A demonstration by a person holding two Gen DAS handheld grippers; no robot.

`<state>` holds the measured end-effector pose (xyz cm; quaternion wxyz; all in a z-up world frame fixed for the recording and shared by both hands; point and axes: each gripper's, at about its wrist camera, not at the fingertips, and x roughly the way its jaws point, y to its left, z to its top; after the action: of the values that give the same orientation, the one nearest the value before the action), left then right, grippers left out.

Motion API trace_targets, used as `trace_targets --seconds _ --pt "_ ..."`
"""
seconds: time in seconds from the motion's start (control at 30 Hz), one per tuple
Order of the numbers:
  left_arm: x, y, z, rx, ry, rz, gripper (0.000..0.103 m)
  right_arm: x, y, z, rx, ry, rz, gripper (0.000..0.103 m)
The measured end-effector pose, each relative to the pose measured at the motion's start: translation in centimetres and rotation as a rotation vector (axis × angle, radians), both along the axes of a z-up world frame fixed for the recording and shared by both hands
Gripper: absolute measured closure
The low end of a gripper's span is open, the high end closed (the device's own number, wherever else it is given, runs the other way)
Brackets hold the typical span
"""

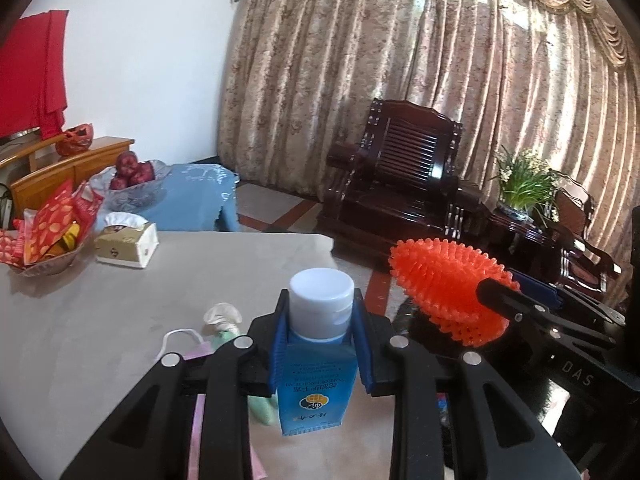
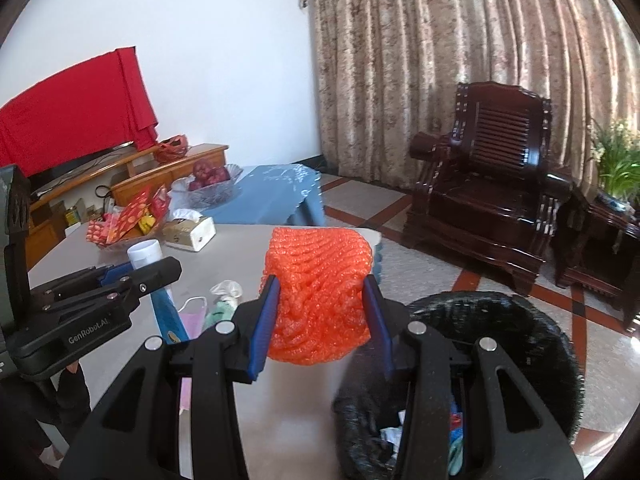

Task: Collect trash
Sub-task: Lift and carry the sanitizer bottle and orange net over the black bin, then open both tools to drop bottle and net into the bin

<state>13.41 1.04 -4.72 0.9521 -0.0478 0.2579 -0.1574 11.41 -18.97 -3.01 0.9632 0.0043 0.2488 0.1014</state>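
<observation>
Left tongs (image 1: pixel 322 340) clamp a blue tube (image 1: pixel 316 372), white cap up, above the bench (image 1: pixel 100 320). Right tongs (image 2: pixel 324 312) pinch an orange foam net (image 2: pixel 318 288), held at 10 o'clock from the black bin (image 2: pixel 520 344). A pink mask (image 2: pixel 192 316) and crumpled tissue (image 2: pixel 226 290) lie on the bench at 9 o'clock of the net.

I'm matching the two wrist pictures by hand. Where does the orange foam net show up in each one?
Left wrist: orange foam net, right of centre, held in the right tool.
Right wrist: centre, between that tool's blue pads.
Shared landmark: tissue box.
</observation>
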Motion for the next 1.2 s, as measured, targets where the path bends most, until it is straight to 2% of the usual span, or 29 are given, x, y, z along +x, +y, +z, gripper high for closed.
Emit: trace_targets --seconds 0.33,0.77,1.2 --pt "-0.2 -5.6 0.4 -0.005 -0.014 -0.119 0.074 -2.0 -5.5 0.0 -0.022 -0.011 -0.114 0.062" --pt "0.8 -14.2 -0.5 -0.034 0.009 -0.277 0.074 -3.7 -12.3 -1.8 -0.051 0.013 -0.262 0.062" --pt "2.2 -19.9 -3.1 0.005 0.053 -0.346 0.074 -3.9 -16.6 -5.1 -0.047 0.072 -0.342 0.062"
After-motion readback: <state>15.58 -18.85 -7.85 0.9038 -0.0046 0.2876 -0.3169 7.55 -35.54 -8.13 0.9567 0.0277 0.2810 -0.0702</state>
